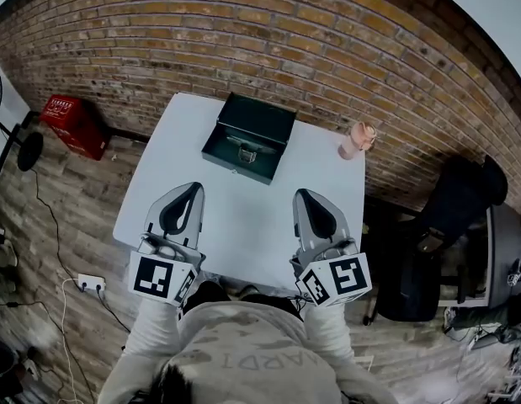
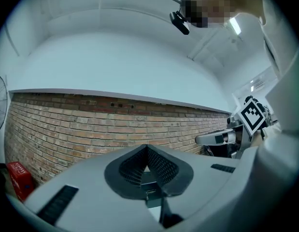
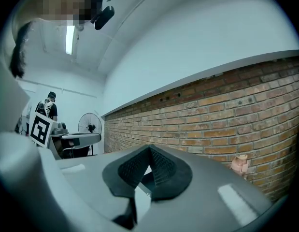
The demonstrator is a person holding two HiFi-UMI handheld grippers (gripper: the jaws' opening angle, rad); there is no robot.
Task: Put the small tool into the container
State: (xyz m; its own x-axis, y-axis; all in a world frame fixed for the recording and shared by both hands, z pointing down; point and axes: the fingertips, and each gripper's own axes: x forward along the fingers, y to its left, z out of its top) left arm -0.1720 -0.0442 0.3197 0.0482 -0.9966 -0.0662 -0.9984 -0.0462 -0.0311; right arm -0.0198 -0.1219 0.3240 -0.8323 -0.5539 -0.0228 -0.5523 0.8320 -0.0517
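While left gripper (image 1: 191, 190) and right gripper (image 1: 305, 195) hung over the worktop (image 1: 243, 221), jaws shut, empty, we judged the metal bit (image 1: 246, 151) in the green box (image 1: 262, 114) prob. the tool; nxt: check it.

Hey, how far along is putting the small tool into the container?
Done: unclear. A small metallic piece shows at the dark green box's middle, but whether it is the tool or a fitting I cannot tell. In hand: nothing; the left gripper and right gripper are both shut and empty over the white table's near edge. Left: if that piece isn't the tool, everything.
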